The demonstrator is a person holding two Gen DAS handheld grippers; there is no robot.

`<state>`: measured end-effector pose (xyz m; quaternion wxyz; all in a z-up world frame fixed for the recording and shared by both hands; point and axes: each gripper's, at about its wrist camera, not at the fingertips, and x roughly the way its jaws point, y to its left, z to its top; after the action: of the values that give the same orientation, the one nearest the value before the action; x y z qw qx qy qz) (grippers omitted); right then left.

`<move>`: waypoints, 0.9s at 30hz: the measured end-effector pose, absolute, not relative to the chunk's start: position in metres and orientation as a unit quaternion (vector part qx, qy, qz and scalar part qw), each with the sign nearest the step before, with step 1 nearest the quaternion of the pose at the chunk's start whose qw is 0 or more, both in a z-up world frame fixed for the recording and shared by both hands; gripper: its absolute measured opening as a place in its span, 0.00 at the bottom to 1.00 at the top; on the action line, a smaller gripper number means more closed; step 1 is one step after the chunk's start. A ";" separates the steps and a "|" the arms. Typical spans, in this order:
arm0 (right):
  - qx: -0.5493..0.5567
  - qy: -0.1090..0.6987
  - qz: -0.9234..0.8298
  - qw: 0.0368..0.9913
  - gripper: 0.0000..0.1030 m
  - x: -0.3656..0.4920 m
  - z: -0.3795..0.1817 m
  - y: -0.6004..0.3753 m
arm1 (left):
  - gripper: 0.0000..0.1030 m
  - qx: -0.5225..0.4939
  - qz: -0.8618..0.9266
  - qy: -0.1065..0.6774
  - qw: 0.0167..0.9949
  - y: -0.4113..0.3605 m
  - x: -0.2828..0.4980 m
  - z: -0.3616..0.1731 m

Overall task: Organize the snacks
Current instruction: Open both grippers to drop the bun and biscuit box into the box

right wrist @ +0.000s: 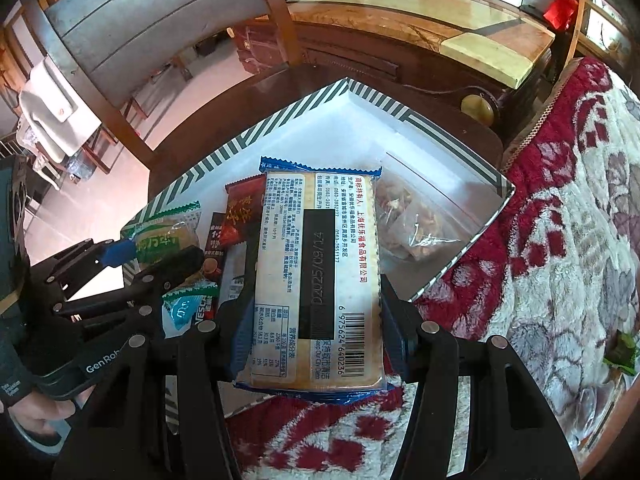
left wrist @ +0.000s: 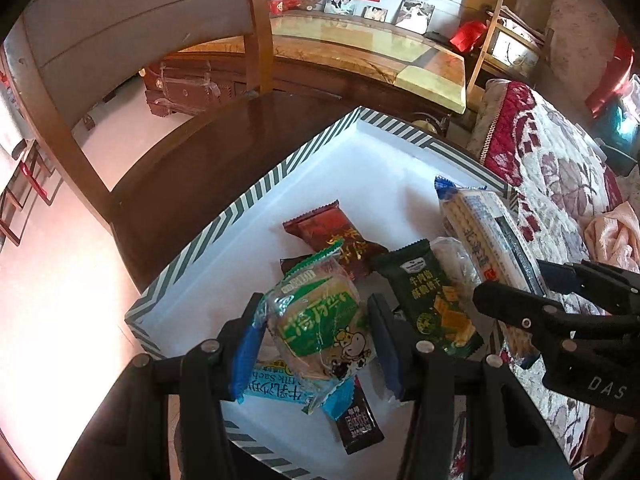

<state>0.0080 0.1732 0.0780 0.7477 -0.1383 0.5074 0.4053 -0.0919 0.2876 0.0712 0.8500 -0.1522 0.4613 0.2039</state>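
A white box point(left wrist: 320, 184) with a green-striped rim sits on a dark wooden table and holds several snack packets. My left gripper point(left wrist: 316, 344) is shut on a green-and-white wrapped cake point(left wrist: 320, 320) and holds it above the box. My right gripper point(right wrist: 316, 336) is shut on a long blue-edged cracker pack point(right wrist: 316, 272), held over the box's near right side; it also shows in the left wrist view point(left wrist: 484, 232). In the box lie a red packet point(left wrist: 328, 232), a dark green biscuit packet point(left wrist: 432, 300), a light blue packet point(left wrist: 272, 388) and a clear bag of nuts point(right wrist: 416, 224).
A wooden chair point(left wrist: 132, 40) stands behind the table at the left. A red-and-white floral blanket point(right wrist: 560, 240) lies to the right of the box. A glass-topped cabinet point(left wrist: 360, 48) with photos runs along the back.
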 end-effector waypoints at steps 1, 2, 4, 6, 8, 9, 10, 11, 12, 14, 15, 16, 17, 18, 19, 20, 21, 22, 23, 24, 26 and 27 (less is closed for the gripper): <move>-0.139 0.508 0.405 0.747 0.53 0.008 0.077 0.174 | 0.52 -0.153 0.204 0.462 0.849 0.288 -0.091 0.070; -0.140 0.509 0.405 0.746 0.53 0.009 0.076 0.175 | 0.52 -0.154 0.205 0.463 0.849 0.289 -0.091 0.070; -0.140 0.511 0.405 0.745 0.53 0.010 0.074 0.177 | 0.52 -0.154 0.205 0.464 0.848 0.290 -0.090 0.068; -0.140 0.514 0.405 0.743 0.53 0.011 0.072 0.178 | 0.52 -0.154 0.205 0.465 0.847 0.291 -0.089 0.068; -0.139 0.516 0.404 0.742 0.53 0.012 0.070 0.180 | 0.52 -0.154 0.206 0.466 0.847 0.292 -0.088 0.067; -0.140 0.516 0.404 0.742 0.53 0.012 0.069 0.180 | 0.52 -0.155 0.206 0.466 0.846 0.292 -0.087 0.066; -0.140 0.517 0.403 0.742 0.53 0.012 0.068 0.181 | 0.52 -0.155 0.207 0.467 0.846 0.293 -0.087 0.066; -0.141 0.518 0.403 0.741 0.53 0.013 0.067 0.182 | 0.52 -0.156 0.207 0.467 0.845 0.294 -0.086 0.065; -0.141 0.519 0.402 0.741 0.53 0.014 0.066 0.183 | 0.52 -0.156 0.208 0.468 0.845 0.295 -0.086 0.064; -0.142 0.521 0.402 0.740 0.53 0.016 0.064 0.185 | 0.52 -0.156 0.209 0.469 0.844 0.296 -0.085 0.063; -0.144 0.521 0.401 0.739 0.53 0.016 0.063 0.187 | 0.52 -0.157 0.209 0.470 0.843 0.296 -0.085 0.062; -0.145 0.520 0.400 0.740 0.53 0.017 0.062 0.188 | 0.52 -0.157 0.209 0.471 0.843 0.296 -0.085 0.062; -0.146 0.521 0.400 0.740 0.53 0.017 0.061 0.189 | 0.52 -0.158 0.210 0.471 0.842 0.297 -0.084 0.061; -0.148 0.521 0.400 0.739 0.53 0.018 0.060 0.191 | 0.52 -0.158 0.210 0.472 0.841 0.297 -0.084 0.060; -0.150 0.521 0.400 0.739 0.53 0.019 0.060 0.193 | 0.52 -0.159 0.211 0.473 0.841 0.297 -0.084 0.060; -0.151 0.521 0.399 0.739 0.53 0.019 0.059 0.195 | 0.52 -0.158 0.211 0.474 0.840 0.297 -0.084 0.059; -0.153 0.520 0.399 0.740 0.53 0.020 0.058 0.197 | 0.52 -0.158 0.211 0.474 0.840 0.297 -0.083 0.059; -0.154 0.520 0.398 0.740 0.53 0.020 0.058 0.199 | 0.53 -0.157 0.212 0.475 0.840 0.297 -0.083 0.059; -0.155 0.520 0.398 0.740 0.53 0.021 0.056 0.201 | 0.53 -0.158 0.213 0.475 0.839 0.297 -0.083 0.058; -0.155 0.522 0.397 0.739 0.53 0.022 0.055 0.204 | 0.53 -0.158 0.213 0.476 0.839 0.298 -0.083 0.058; -0.155 0.523 0.396 0.739 0.53 0.023 0.053 0.208 | 0.55 -0.160 0.218 0.477 0.836 0.299 -0.084 0.057; -0.152 0.522 0.394 0.741 0.53 0.024 0.052 0.209 | 0.55 -0.162 0.220 0.477 0.835 0.300 -0.084 0.057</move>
<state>0.0240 0.2090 0.0524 0.7407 -0.1522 0.5224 0.3941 -0.0836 0.2998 0.0568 0.8352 -0.1615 0.4773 0.2201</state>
